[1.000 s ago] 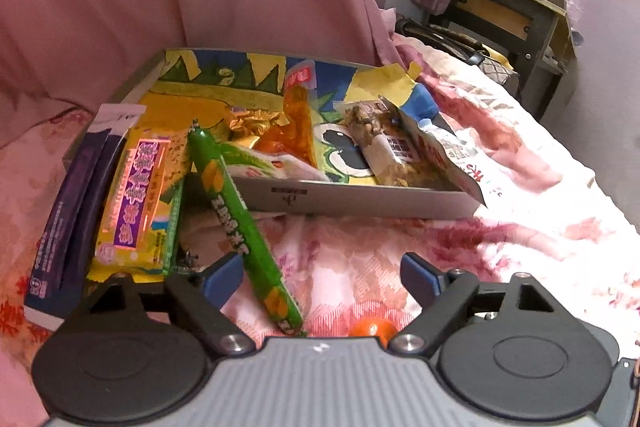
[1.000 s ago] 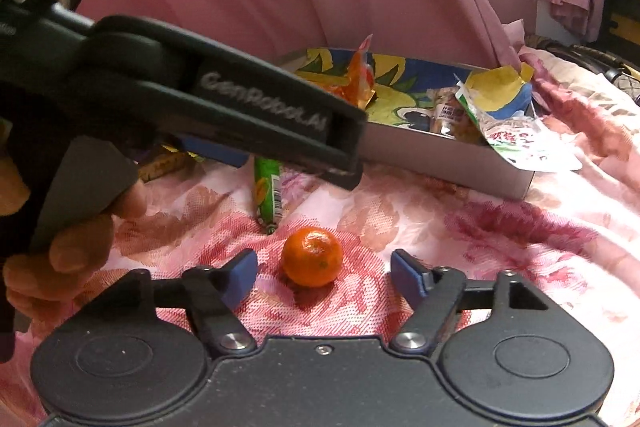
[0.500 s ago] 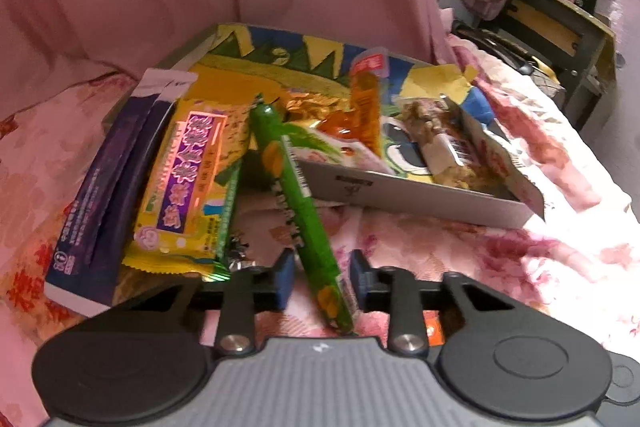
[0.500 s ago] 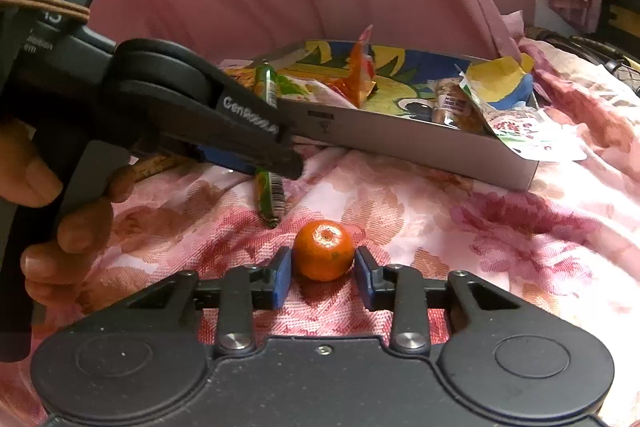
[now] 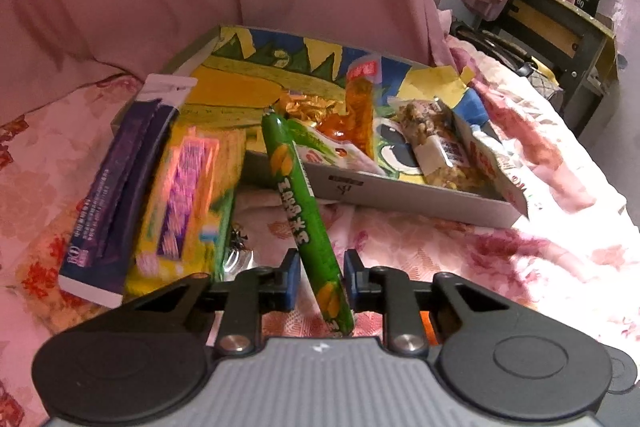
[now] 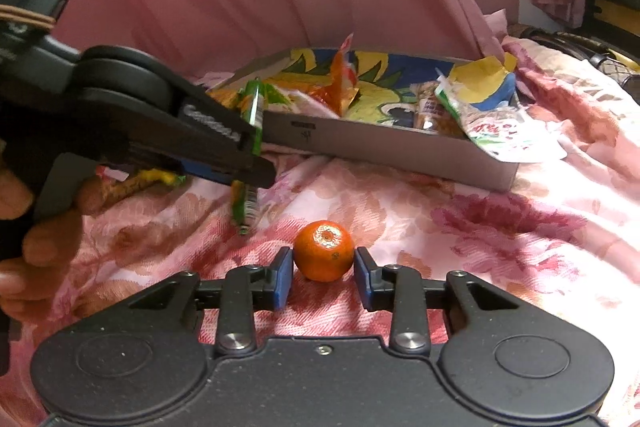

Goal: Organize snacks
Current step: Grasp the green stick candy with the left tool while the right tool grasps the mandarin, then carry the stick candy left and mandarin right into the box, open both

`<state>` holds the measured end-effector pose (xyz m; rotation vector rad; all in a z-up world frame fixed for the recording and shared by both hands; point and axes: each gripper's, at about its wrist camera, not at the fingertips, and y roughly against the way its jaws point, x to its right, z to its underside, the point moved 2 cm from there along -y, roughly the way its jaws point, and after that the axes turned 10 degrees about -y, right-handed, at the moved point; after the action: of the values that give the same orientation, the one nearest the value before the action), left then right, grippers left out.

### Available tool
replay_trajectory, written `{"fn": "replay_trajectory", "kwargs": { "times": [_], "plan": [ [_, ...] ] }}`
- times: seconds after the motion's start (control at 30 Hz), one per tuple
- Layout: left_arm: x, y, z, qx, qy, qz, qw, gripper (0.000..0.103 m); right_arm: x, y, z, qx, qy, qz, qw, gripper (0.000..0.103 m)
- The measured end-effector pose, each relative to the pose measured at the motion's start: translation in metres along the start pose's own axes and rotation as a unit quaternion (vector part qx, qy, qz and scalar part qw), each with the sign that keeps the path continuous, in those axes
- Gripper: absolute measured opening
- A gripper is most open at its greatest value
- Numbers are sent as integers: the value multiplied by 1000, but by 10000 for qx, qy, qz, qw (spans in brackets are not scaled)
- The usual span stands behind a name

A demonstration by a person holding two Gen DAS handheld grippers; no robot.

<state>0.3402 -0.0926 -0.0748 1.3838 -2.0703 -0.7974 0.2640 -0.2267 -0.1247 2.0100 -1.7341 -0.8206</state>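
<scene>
Green in its wrapper, the snack stick [image 5: 298,203] is clamped near its low end by the left gripper [image 5: 318,281], tip propped on the box [image 5: 400,187] for lifting in, while the right gripper [image 6: 323,277] is closed on the tangerine [image 6: 324,255] upon the bed.

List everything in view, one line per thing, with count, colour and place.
green snack stick: 1, green, far end on the box rim, near end between the left gripper's pads
tangerine: 1, orange, on the bedspread
box: 1, grey outside, colourful inside, holding snack packets
yellow snack pack: 1, yellow-purple, left of the box
purple pack: 1, leftmost
bedspread: 1, pink floral
left gripper: shut on the stick
right gripper: shut on the tangerine
</scene>
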Motion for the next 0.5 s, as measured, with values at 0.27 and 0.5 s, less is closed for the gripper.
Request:
{"fn": "replay_trajectory", "kwargs": {
  "times": [0.27, 0.5],
  "plan": [
    [5, 30, -7, 46, -170, -101, 9998, 22, 4, 14, -8, 321, -72, 64, 9994, 35],
    [3, 53, -12, 149, -149, -173, 9996, 20, 5, 24, -16, 602, -113, 50, 9981, 35]
  ]
}}
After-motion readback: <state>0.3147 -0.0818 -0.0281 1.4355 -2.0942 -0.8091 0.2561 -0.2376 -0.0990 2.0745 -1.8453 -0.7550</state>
